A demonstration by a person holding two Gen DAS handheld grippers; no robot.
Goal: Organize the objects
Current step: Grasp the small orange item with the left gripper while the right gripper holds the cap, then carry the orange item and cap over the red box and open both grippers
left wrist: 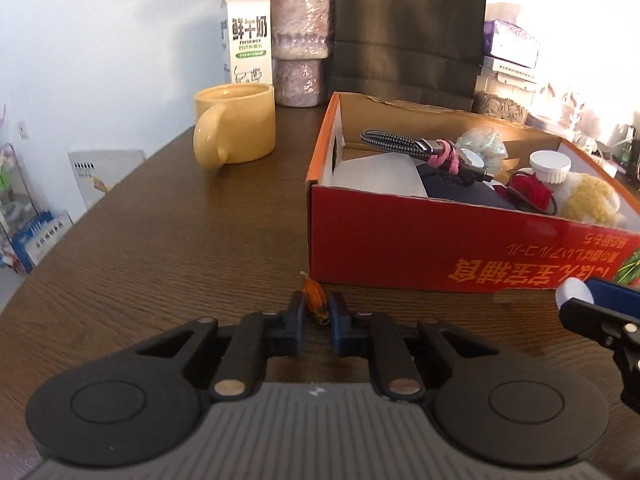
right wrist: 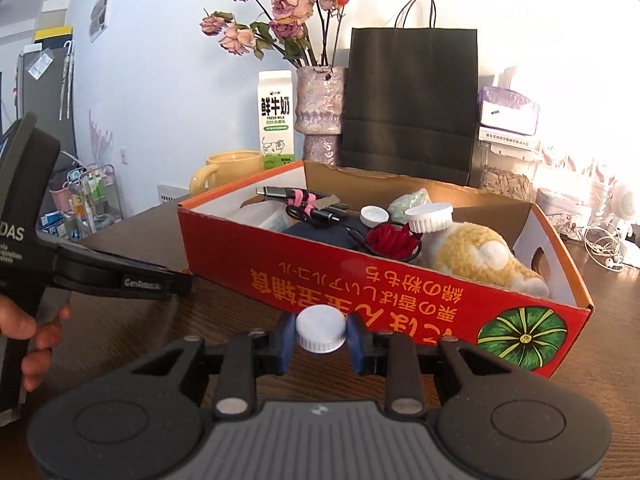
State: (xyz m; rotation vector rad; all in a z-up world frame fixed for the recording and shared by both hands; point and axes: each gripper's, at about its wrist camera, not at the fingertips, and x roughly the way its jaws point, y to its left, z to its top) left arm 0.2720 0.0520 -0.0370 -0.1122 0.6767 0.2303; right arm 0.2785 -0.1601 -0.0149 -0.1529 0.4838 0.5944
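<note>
Beside the red cardboard box (right wrist: 360, 280), the left gripper (left wrist: 317, 312) pinches a small orange object (left wrist: 316, 302) while the right gripper (right wrist: 320, 334) clamps a white bottle cap (right wrist: 320, 328).

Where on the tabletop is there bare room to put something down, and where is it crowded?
Free: the brown table left of the red box, in front of the yellow mug. Crowded: inside the box, and the back row of milk carton, vase and black bag.

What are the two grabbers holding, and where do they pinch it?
The left gripper pinches a small orange object by its sides. The right gripper squeezes a white bottle cap across its ribbed rim.
</note>
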